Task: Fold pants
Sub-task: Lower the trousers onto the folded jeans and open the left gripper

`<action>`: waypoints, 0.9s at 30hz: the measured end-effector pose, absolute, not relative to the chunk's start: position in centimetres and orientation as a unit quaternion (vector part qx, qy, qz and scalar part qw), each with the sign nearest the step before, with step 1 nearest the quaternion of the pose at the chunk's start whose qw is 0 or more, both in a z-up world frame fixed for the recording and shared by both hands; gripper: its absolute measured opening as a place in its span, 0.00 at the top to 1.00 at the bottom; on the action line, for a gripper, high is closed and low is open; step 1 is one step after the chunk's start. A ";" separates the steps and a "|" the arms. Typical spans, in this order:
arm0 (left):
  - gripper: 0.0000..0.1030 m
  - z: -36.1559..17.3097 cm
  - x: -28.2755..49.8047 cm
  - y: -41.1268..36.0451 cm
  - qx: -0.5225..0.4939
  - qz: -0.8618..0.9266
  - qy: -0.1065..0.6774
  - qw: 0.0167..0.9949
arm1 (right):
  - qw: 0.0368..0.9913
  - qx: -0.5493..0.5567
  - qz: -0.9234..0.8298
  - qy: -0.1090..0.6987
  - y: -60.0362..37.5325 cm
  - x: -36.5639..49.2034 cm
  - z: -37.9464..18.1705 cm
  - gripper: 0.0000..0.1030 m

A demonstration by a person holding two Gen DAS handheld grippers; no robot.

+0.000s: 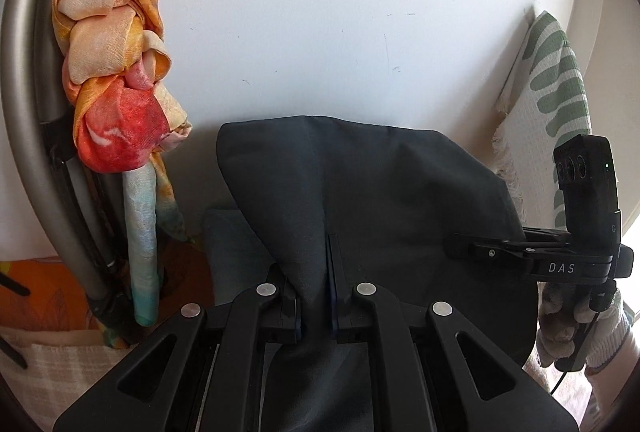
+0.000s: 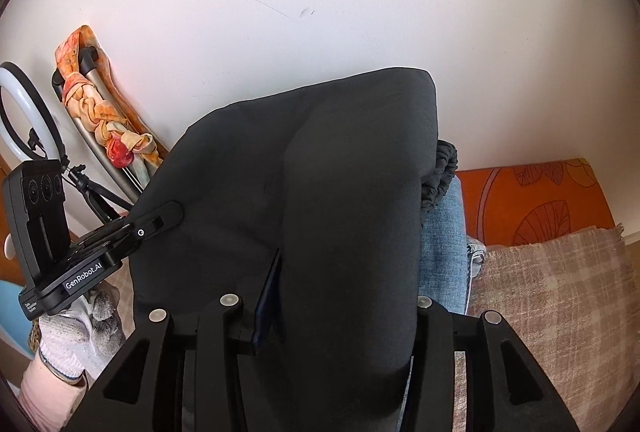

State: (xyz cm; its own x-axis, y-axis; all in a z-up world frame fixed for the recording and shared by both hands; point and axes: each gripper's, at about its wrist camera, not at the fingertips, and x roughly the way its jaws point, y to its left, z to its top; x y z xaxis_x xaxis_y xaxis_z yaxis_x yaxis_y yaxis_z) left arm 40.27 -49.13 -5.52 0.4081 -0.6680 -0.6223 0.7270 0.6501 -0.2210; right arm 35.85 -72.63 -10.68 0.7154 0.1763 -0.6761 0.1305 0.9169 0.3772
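Note:
Dark grey pants (image 1: 360, 184) are held up in the air in front of a white wall. My left gripper (image 1: 316, 296) is shut on a fold of the pants, and the cloth bunches between its fingers. My right gripper (image 2: 320, 296) is shut on the same pants (image 2: 320, 160); the cloth drapes over and hides its right finger. Each gripper shows in the other's view: the right one (image 1: 532, 256) at the pants' right edge, the left one (image 2: 132, 232) at their left edge.
A twisted orange and red scarf (image 1: 116, 80) hangs on a grey metal frame (image 1: 24, 112) at the left. A green-patterned towel (image 1: 556, 80) hangs at the right. Below lie blue jeans (image 2: 444, 240), a plaid blanket (image 2: 552, 292) and an orange leaf-print cover (image 2: 532, 200). A ring light (image 2: 24, 112) stands at far left.

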 end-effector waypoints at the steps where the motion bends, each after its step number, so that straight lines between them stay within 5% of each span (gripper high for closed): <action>1: 0.88 -5.3 40.3 -49.2 0.048 -0.410 0.348 0.842 | 0.903 0.202 0.003 0.380 -72.7 35.8 -10.7 0.51; 8: 0.84 -4.0 40.0 -47.7 0.057 -0.393 0.327 0.858 | 0.908 0.197 -0.062 0.364 -74.3 34.3 -9.5 0.32; 15: 0.84 -3.3 39.1 -46.9 0.070 -0.392 0.321 0.859 | 0.916 0.182 -0.095 0.345 -74.1 32.4 -7.2 0.31; 18: 0.70 -3.0 38.0 -47.1 0.071 -0.395 0.319 0.859 | 0.920 0.169 -0.102 0.339 -73.4 31.1 -6.5 0.27; 22: 0.67 -2.5 36.8 -45.8 0.073 -0.396 0.318 0.858 | 0.924 0.156 -0.112 0.332 -72.1 29.3 -5.7 0.25; 27: 0.50 -1.0 34.7 -44.0 0.069 -0.400 0.312 0.859 | 0.930 0.152 -0.126 0.309 -70.3 26.5 -4.2 0.19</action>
